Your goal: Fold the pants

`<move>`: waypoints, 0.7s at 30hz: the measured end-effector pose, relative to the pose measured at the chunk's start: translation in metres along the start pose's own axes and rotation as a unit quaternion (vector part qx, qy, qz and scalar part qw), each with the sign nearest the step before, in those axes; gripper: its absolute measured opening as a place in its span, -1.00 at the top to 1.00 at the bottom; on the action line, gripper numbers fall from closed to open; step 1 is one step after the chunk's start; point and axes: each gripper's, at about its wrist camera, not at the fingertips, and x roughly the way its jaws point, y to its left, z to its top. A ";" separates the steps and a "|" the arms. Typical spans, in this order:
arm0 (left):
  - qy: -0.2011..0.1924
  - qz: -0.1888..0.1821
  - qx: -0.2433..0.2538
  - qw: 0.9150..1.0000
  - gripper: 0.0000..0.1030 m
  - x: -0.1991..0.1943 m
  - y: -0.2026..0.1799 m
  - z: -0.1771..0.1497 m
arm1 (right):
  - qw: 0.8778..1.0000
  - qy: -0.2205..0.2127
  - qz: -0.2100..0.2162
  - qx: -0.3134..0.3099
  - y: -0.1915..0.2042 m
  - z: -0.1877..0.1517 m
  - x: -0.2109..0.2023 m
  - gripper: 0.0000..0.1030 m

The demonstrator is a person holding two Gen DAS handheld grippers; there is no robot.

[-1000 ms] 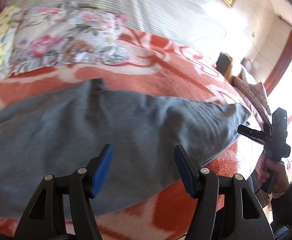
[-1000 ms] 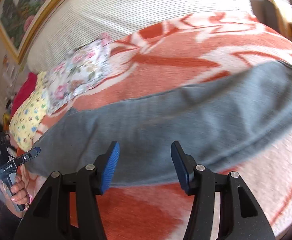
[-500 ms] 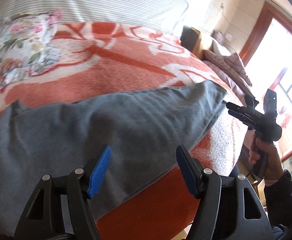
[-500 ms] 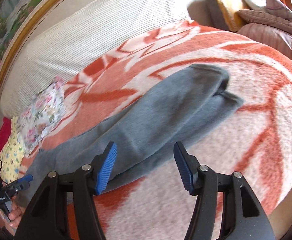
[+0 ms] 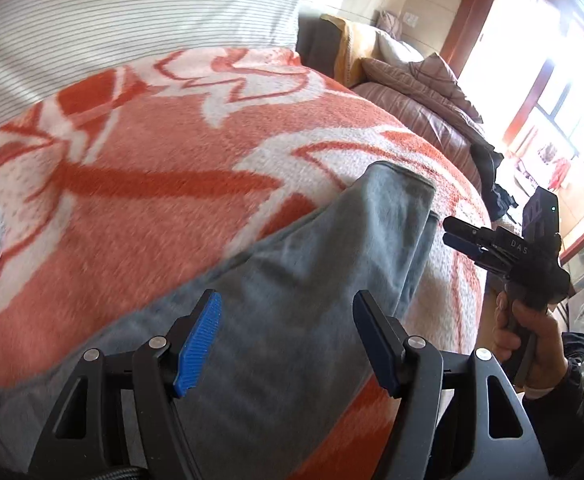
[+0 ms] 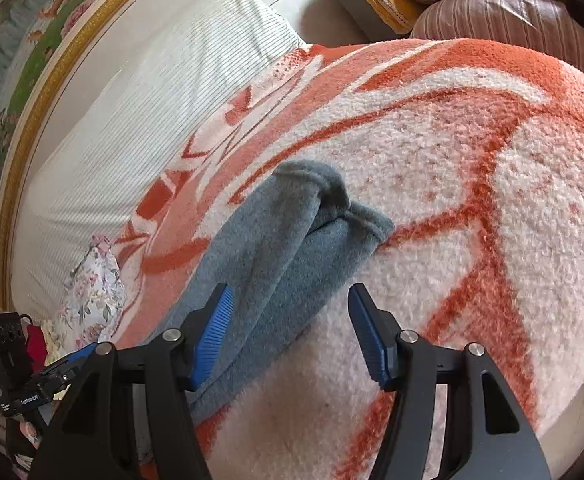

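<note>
Grey pants (image 5: 299,280) lie lengthwise on an orange and white blanket, one leg stacked on the other, with the cuffs (image 6: 331,200) at the far end. My left gripper (image 5: 288,340) is open and empty, hovering over the legs. My right gripper (image 6: 292,336) is open and empty, above the near edge of the legs short of the cuffs. The right gripper also shows in the left wrist view (image 5: 499,248), beside the cuff end, held by a hand. The left gripper shows at the lower left of the right wrist view (image 6: 52,380).
The blanket (image 6: 471,200) covers the bed. A striped white headboard cushion (image 5: 132,12) runs along the back. A floral pillow (image 6: 92,300) lies at the left. A brown striped sofa with cushions (image 5: 423,92) stands past the bed's end, near a bright window (image 5: 551,80).
Both views have swung toward the cuff end of the pants. Both grippers moved along the legs toward the cuffs and stayed open. The pants have not moved.
</note>
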 end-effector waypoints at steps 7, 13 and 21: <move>0.033 0.003 0.036 0.999 -0.34 0.055 -0.020 0.056 | 0.995 0.004 0.057 0.077 -0.020 0.010 0.011 -0.28; 0.060 0.020 0.063 0.996 -0.34 0.100 -0.029 0.088 | 0.990 -0.004 0.071 0.122 -0.032 0.023 0.027 -0.32; 0.095 0.019 0.087 0.991 -0.34 0.139 -0.044 0.099 | 0.997 -0.023 0.030 0.062 -0.025 0.021 0.033 0.91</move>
